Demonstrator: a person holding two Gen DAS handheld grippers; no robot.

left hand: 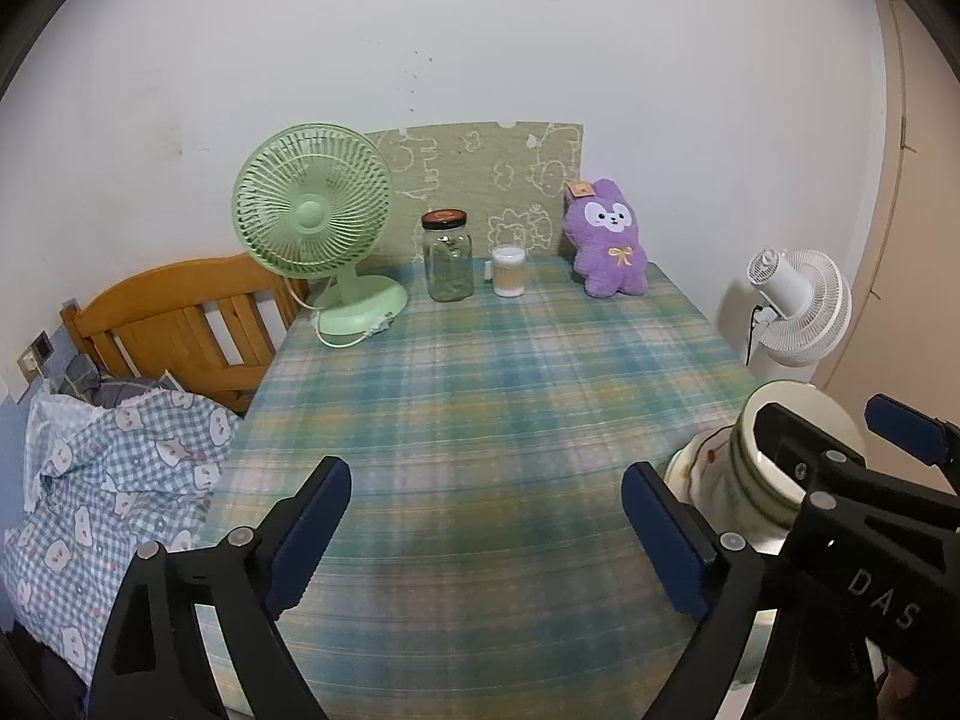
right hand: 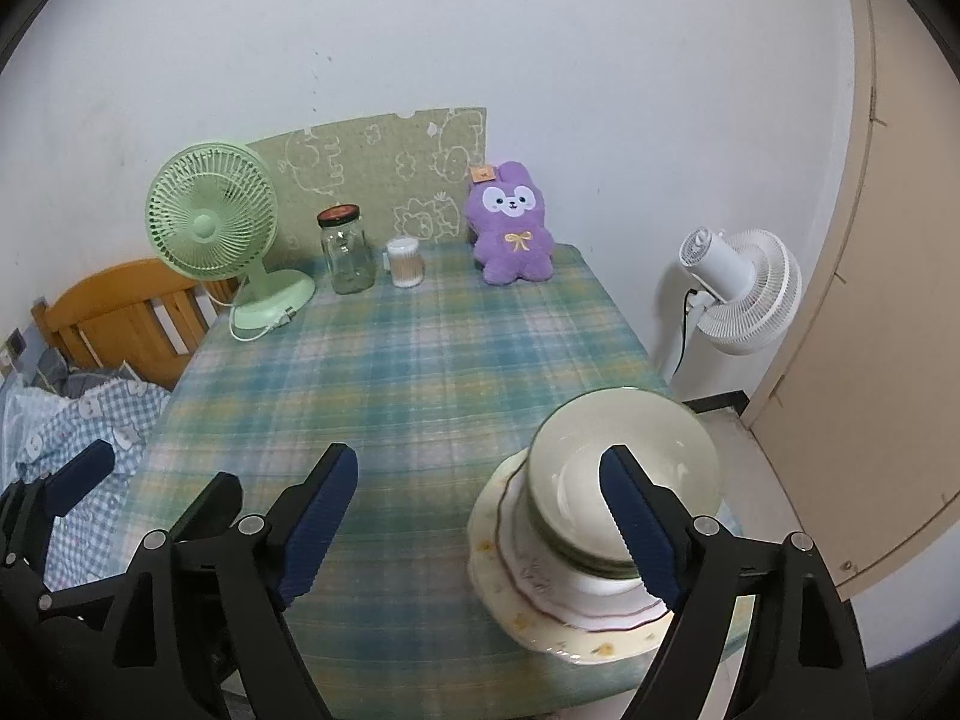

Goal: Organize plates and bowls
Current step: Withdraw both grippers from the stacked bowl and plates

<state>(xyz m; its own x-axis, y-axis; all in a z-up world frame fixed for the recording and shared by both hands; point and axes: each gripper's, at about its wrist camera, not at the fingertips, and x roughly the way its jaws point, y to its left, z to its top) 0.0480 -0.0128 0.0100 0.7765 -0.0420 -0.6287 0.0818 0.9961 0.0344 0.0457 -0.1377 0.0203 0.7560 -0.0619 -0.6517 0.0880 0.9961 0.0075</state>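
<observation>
Step in hand: stacking is looking finished; both tongs are hovering clear of the crockery.
Stack: cream bowls with green rims (right hand: 624,468) are sitting nested on scalloped floral plates (right hand: 540,594), near the right front corner of the plaid-clothed bench (right hand: 420,372).
Left tongs (left hand: 486,534): released, gaping over bare cloth, nothing between them.
Right tongs (right hand: 480,528): released, gaping, the right finger (right hand: 636,522) overlapping the bowls in view; contact cannot be told.
Next move: probably checking the stack is sitting level and nudging it inward from the edge.

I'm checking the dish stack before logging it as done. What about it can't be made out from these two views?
- Stack of bowls and plates, right wrist view: the right gripper's finger covers its right side, so the count is unclear.
- Left wrist view: the right gripper hides most of the stack.
- Plate patterns: blurred.
</observation>
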